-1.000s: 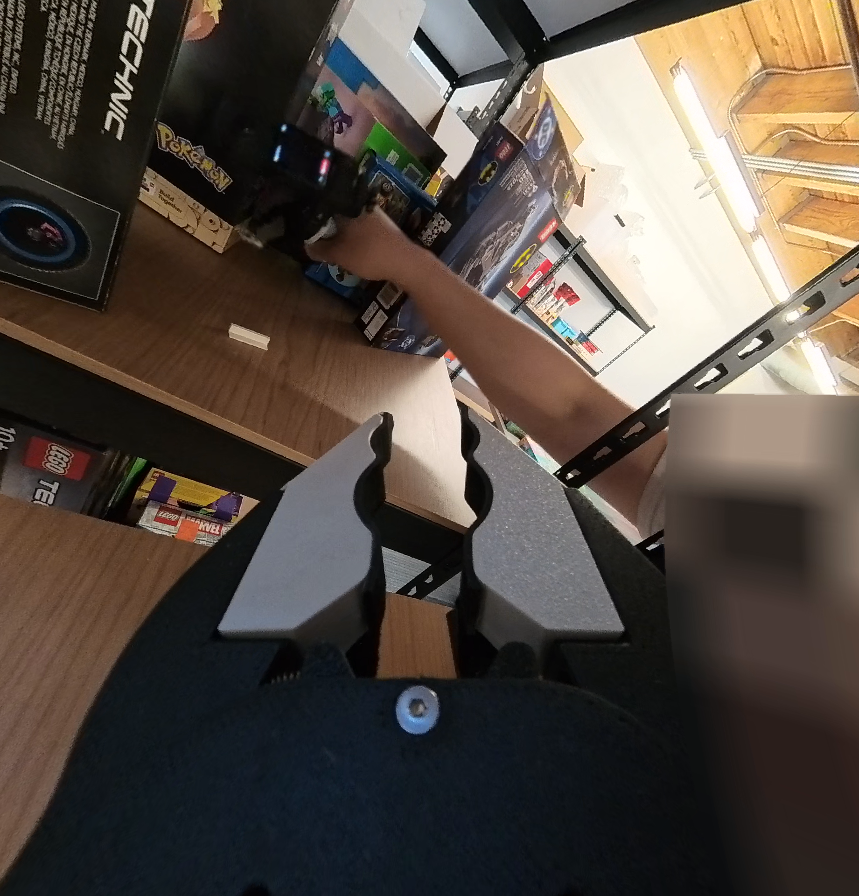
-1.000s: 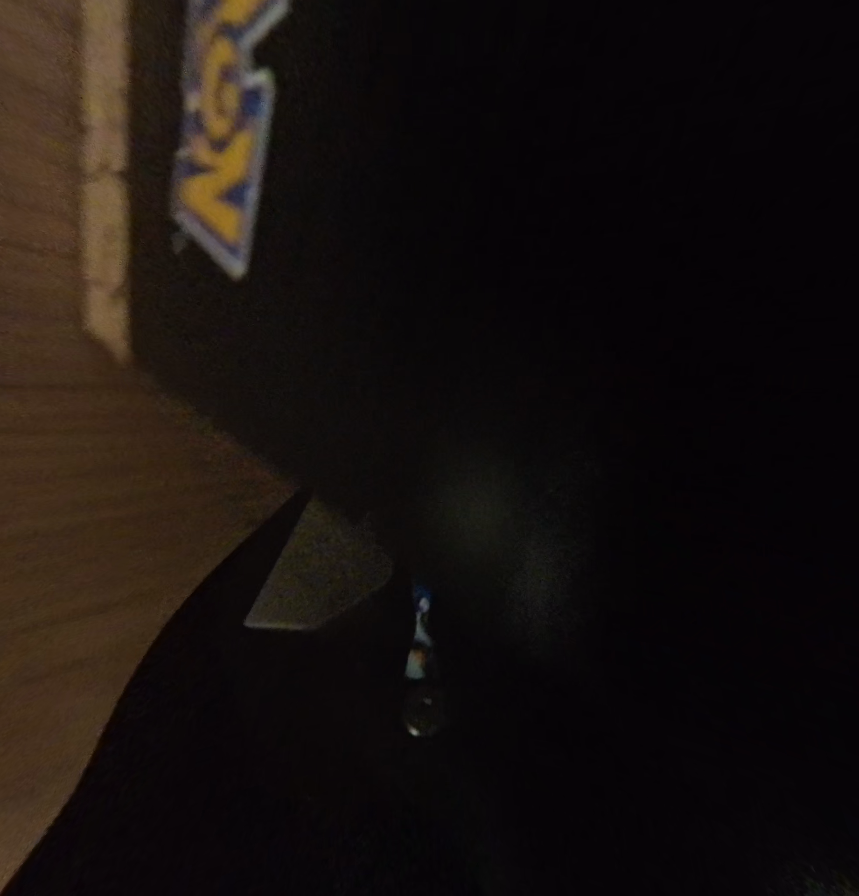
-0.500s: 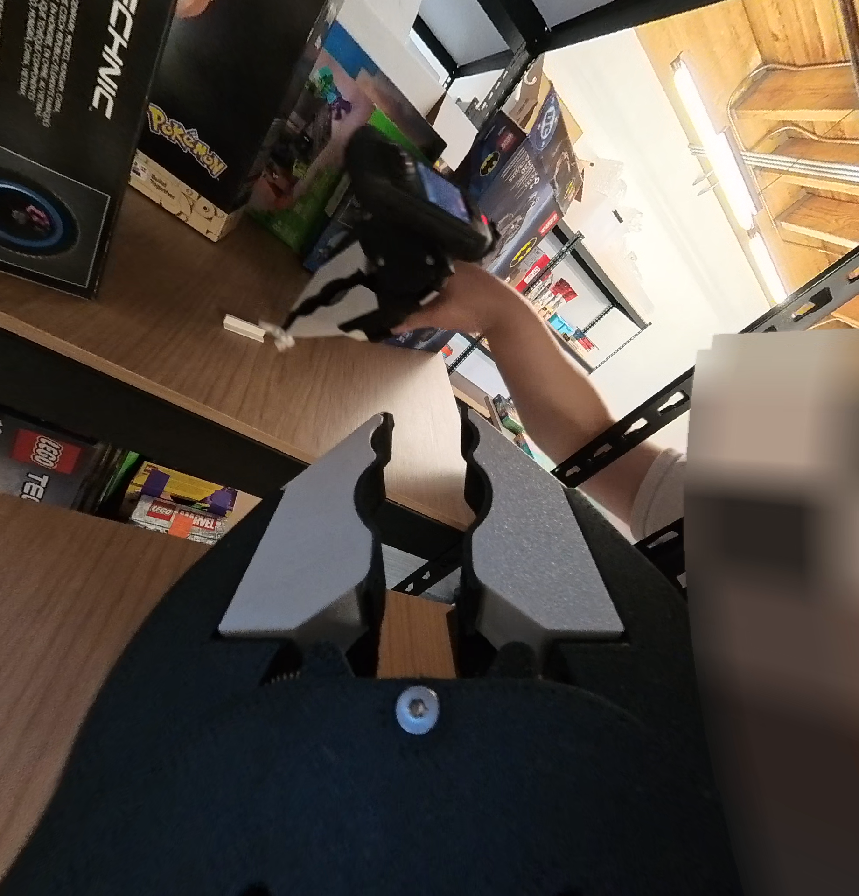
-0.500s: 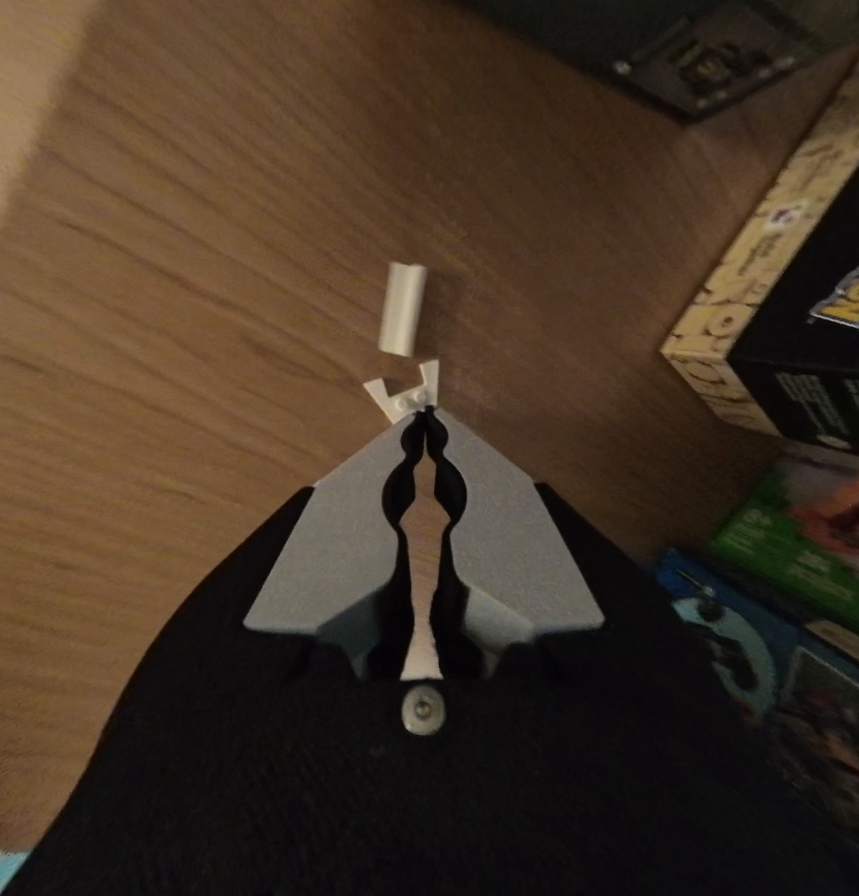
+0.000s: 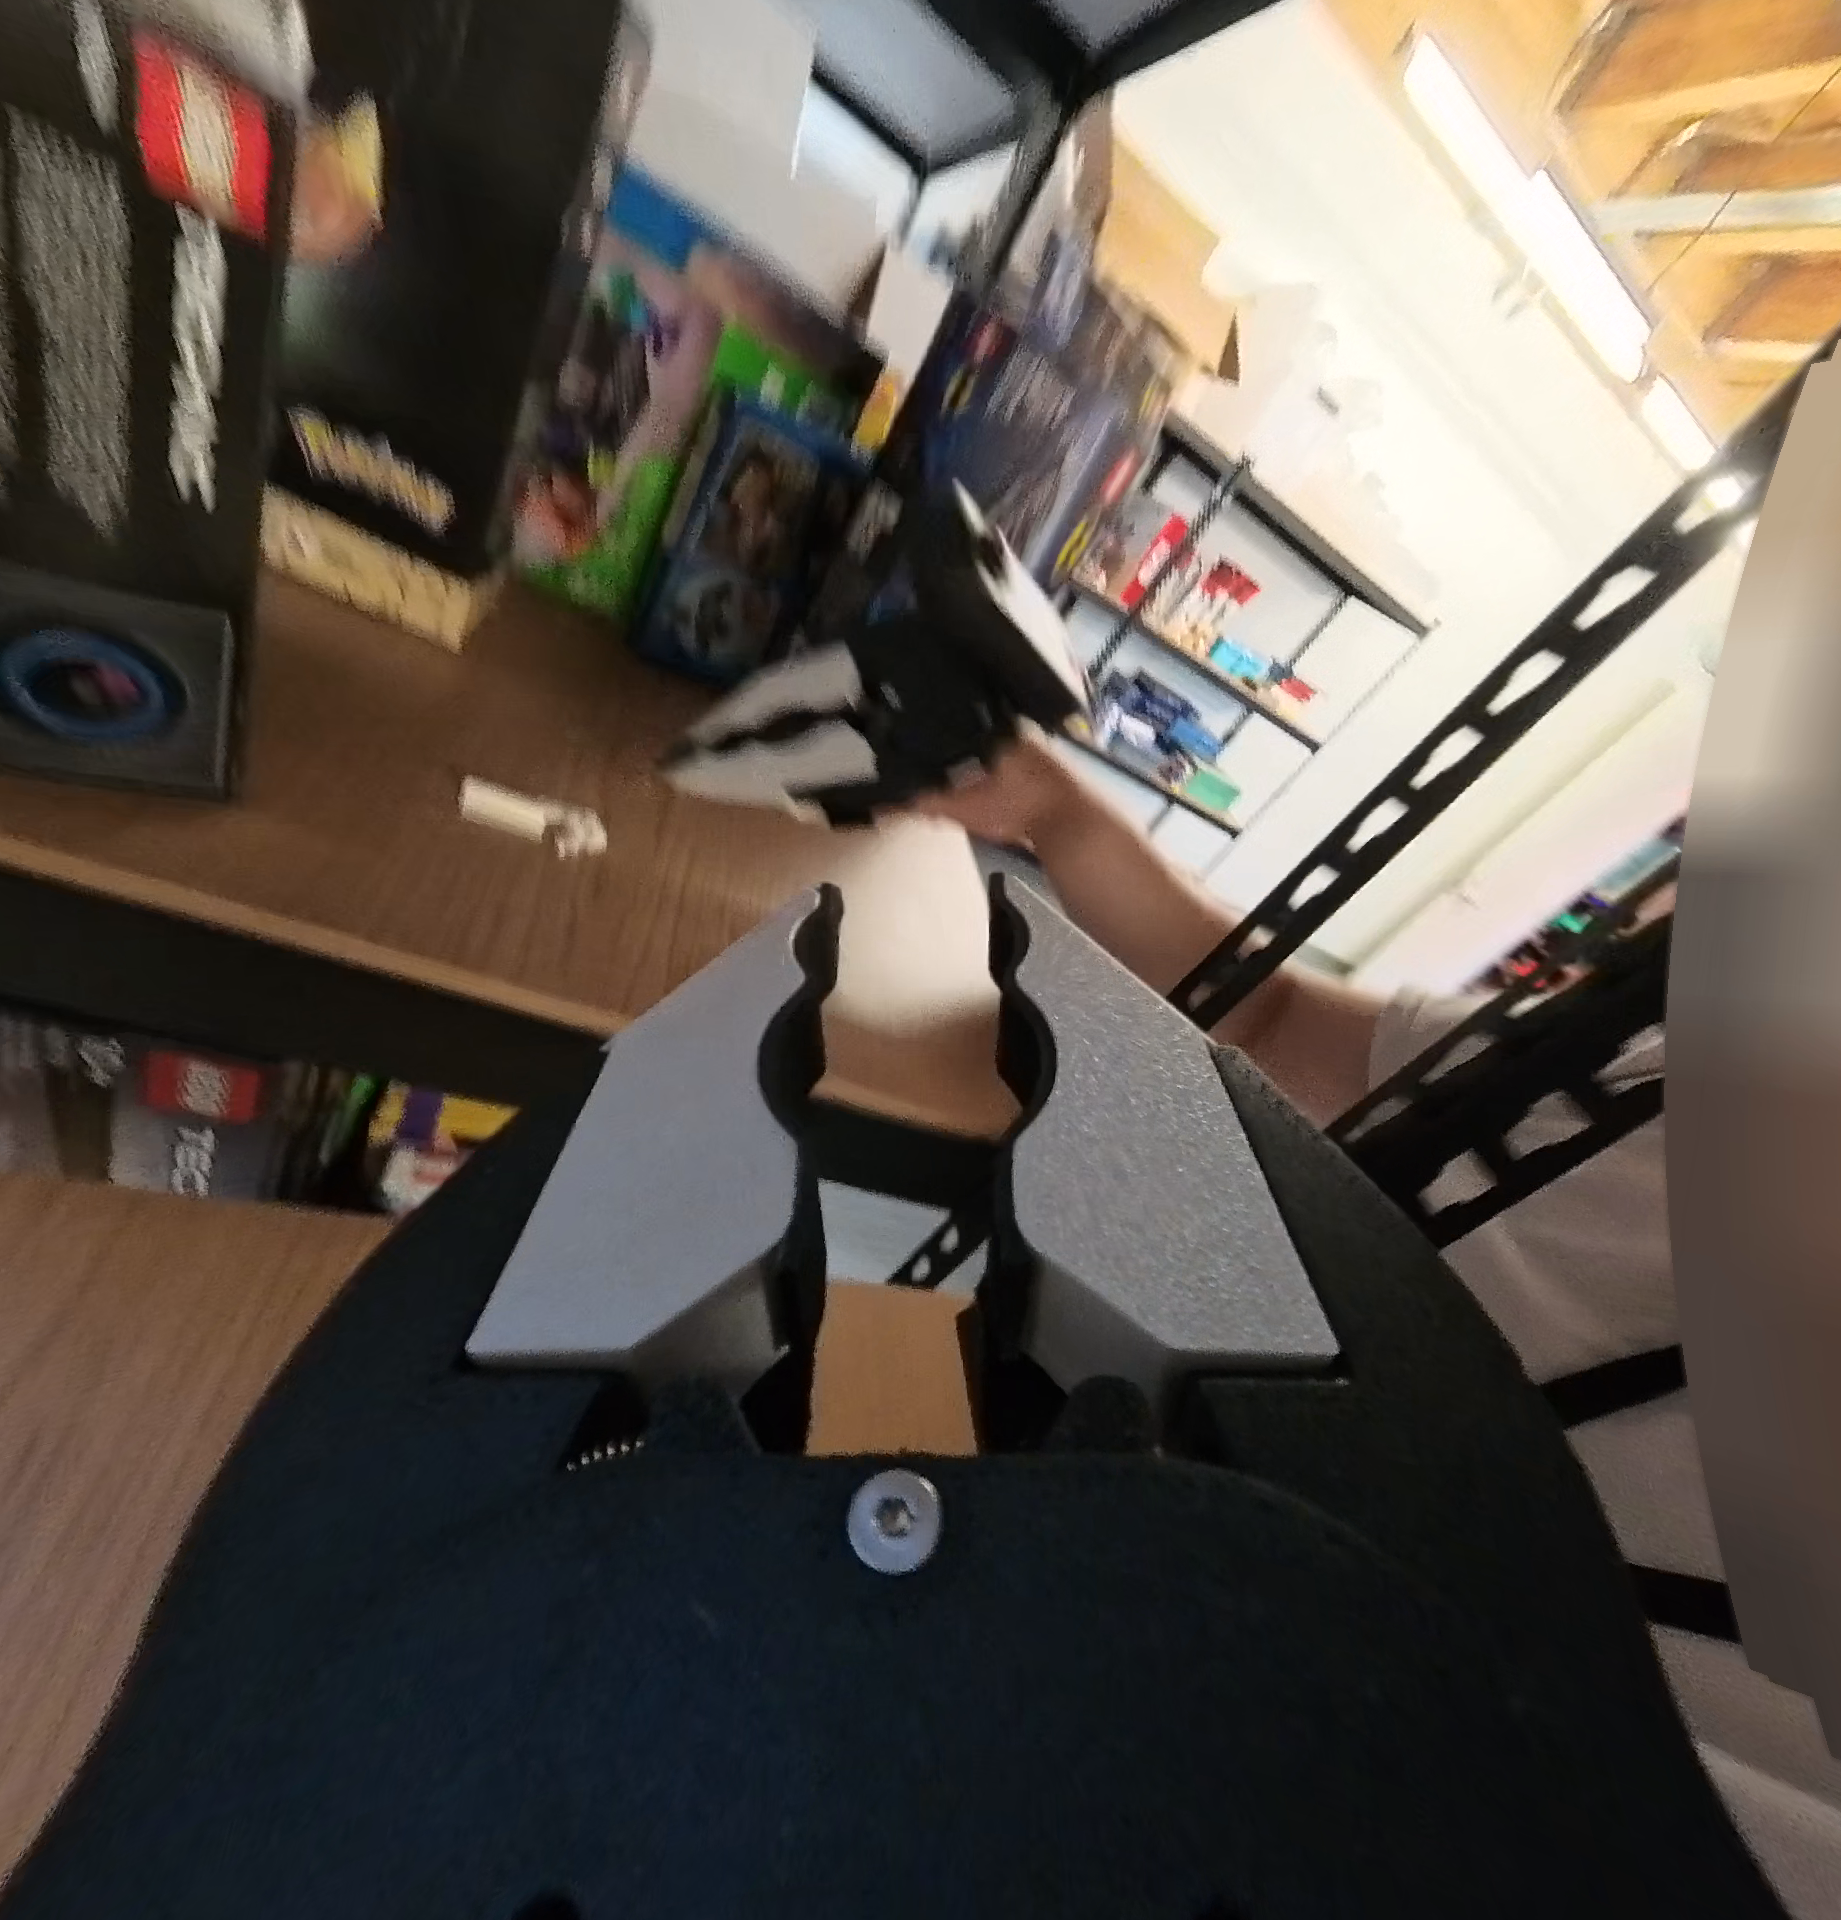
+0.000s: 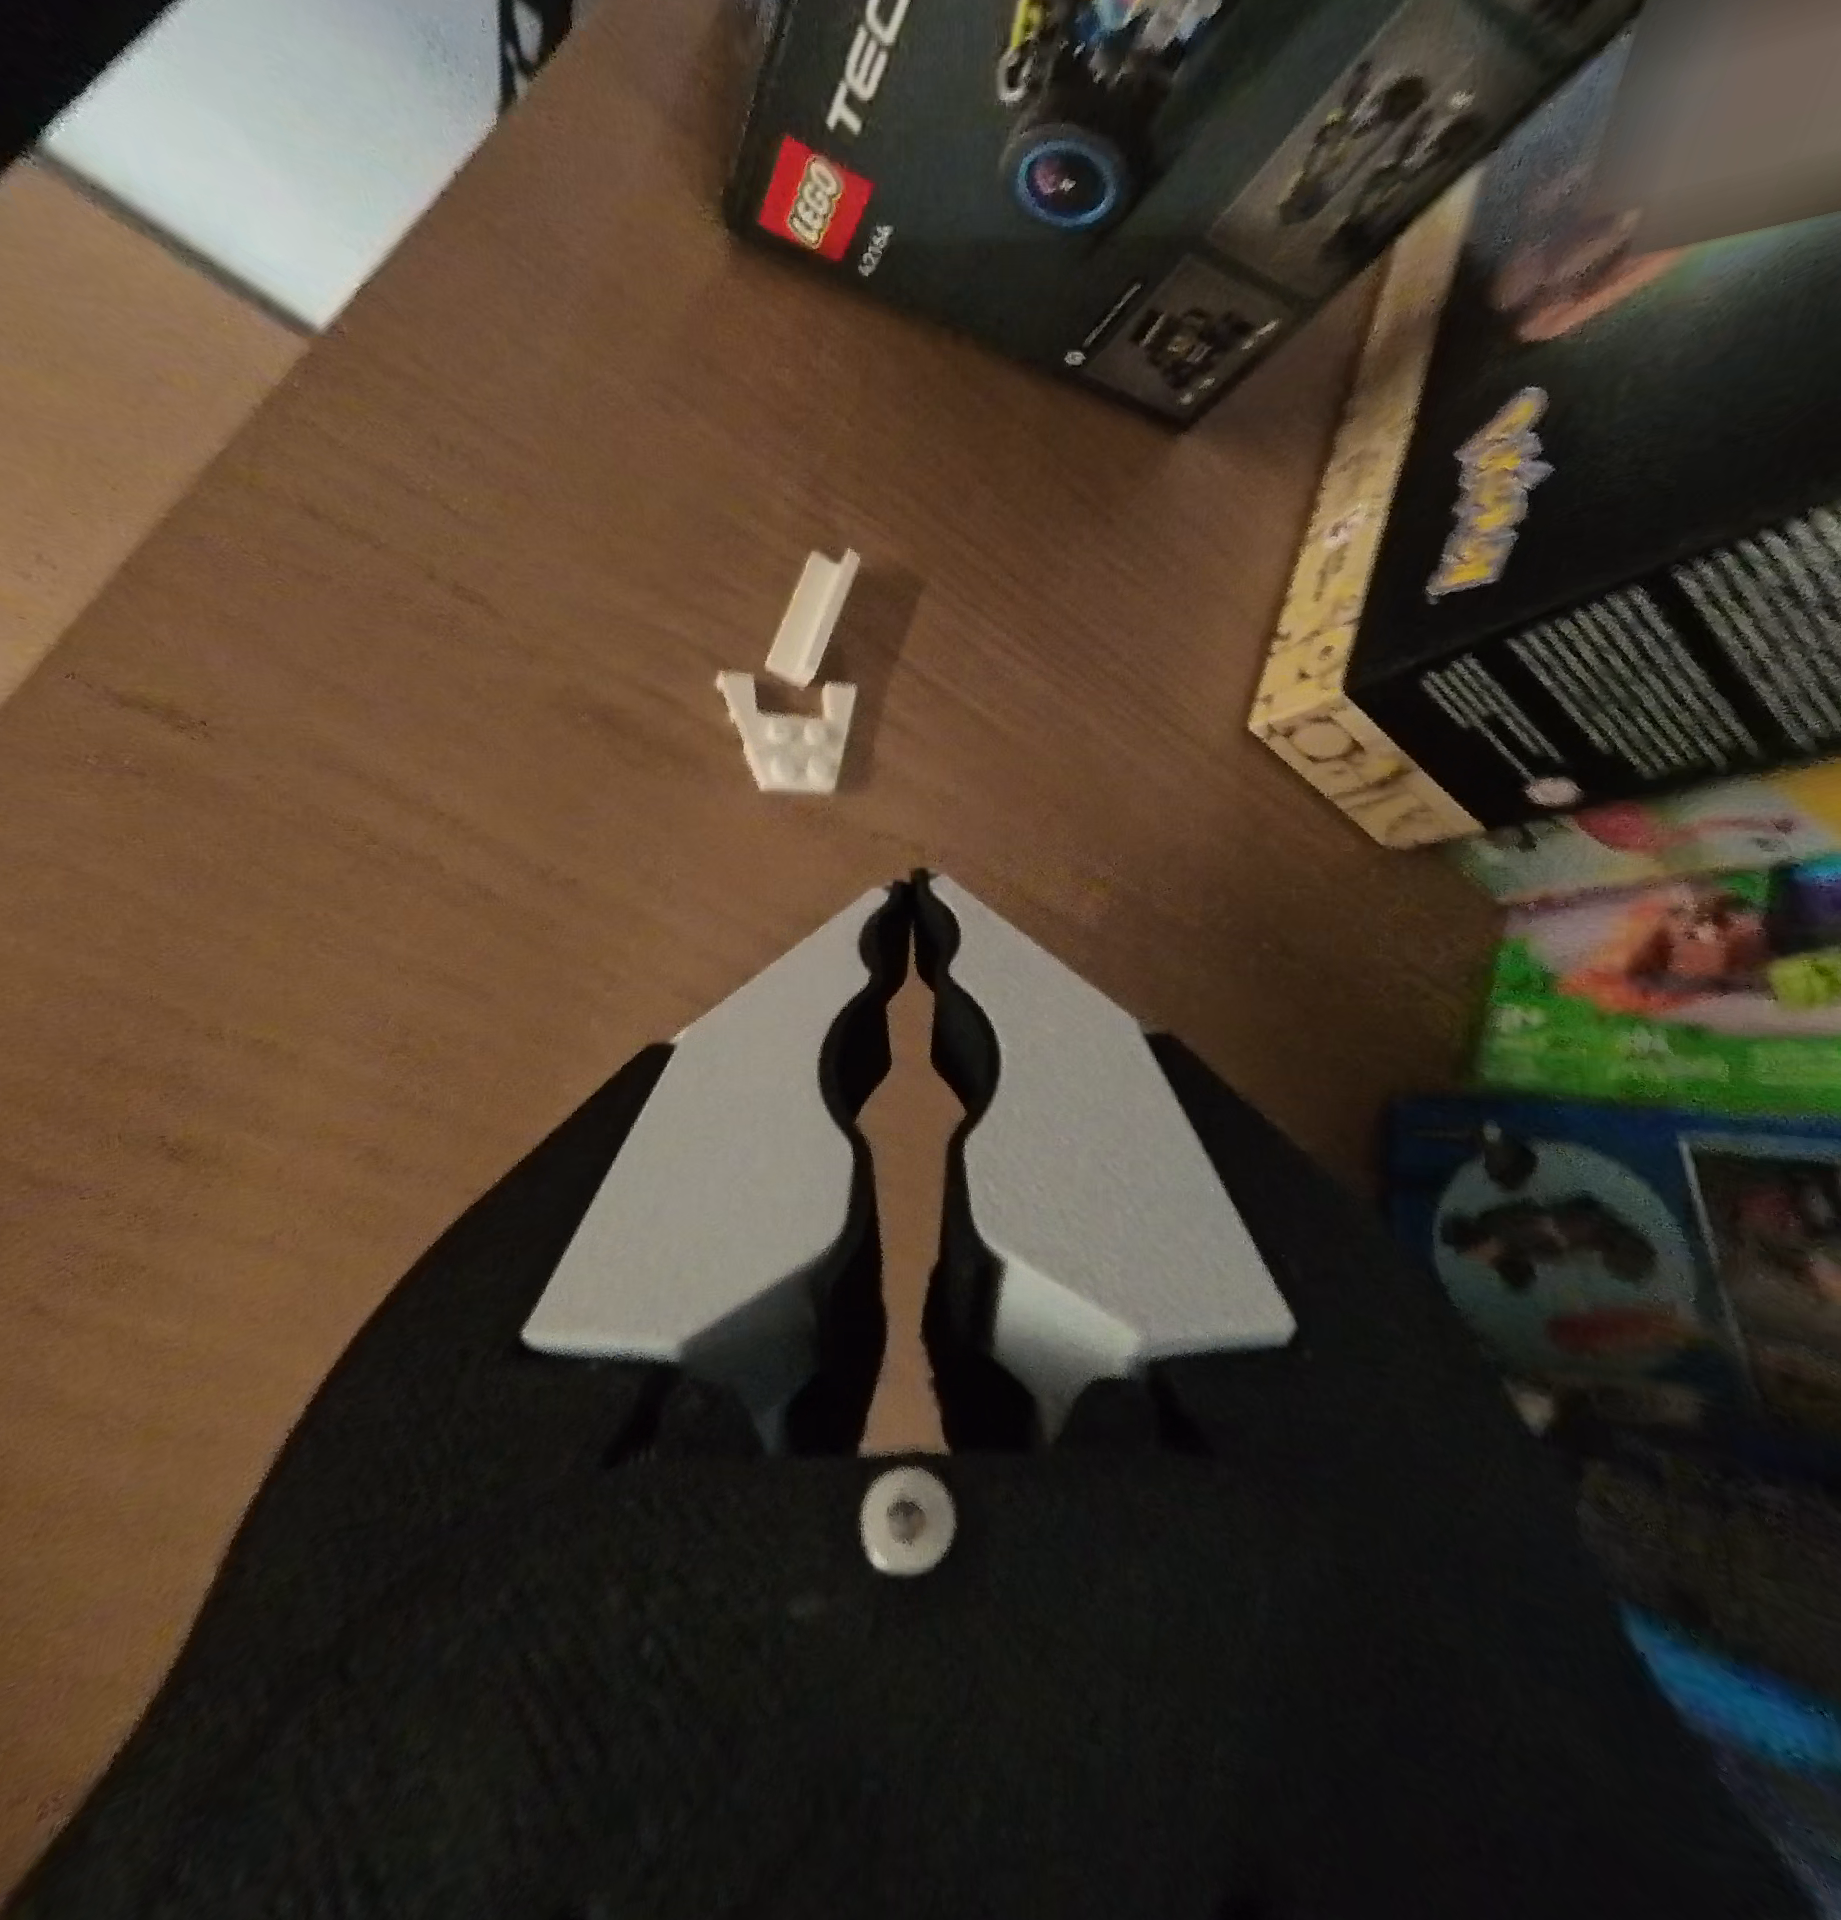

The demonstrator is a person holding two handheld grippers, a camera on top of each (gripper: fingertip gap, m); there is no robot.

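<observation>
Grey-fingered right tongs (image 6: pixel 916 883), black-bodied, at the centre of the right wrist view: tips pressed together, clenched on nothing, hanging over the brown wooden shelf board (image 6: pixel 376 935). Just beyond the tips, apart from them, lies a small white wedge plate (image 6: pixel 789 743) with studs; a white channel-shaped piece (image 6: pixel 814 634) lies at its notched far end, whether touching cannot be told. Upper centre of that frame: a dark boxed building set (image 6: pixel 1051 187) showing a vehicle with a blue-rimmed wheel. Right edge, top to bottom: a black box with a cream patterned border (image 6: pixel 1581 540), a green box (image 6: pixel 1674 997), a blue box (image 6: pixel 1622 1299). Left tongs (image 5: pixel 914 904), same build, at the centre of the left wrist view: released, a clear gap between the fingers, nothing between them, held off the front edge of the shelf. In that view, much blurred, the right tongs (image 5: pixel 687 764) show at mid-frame gripped by a hand (image 5: pixel 1009 800), with the two white pieces to their left on the board; boxes stand along the upper left, more boxes sit on a lower shelf (image 5: pixel 272 1112) at left, and black metal racking (image 5: pixel 1498 707) crosses the right.
</observation>
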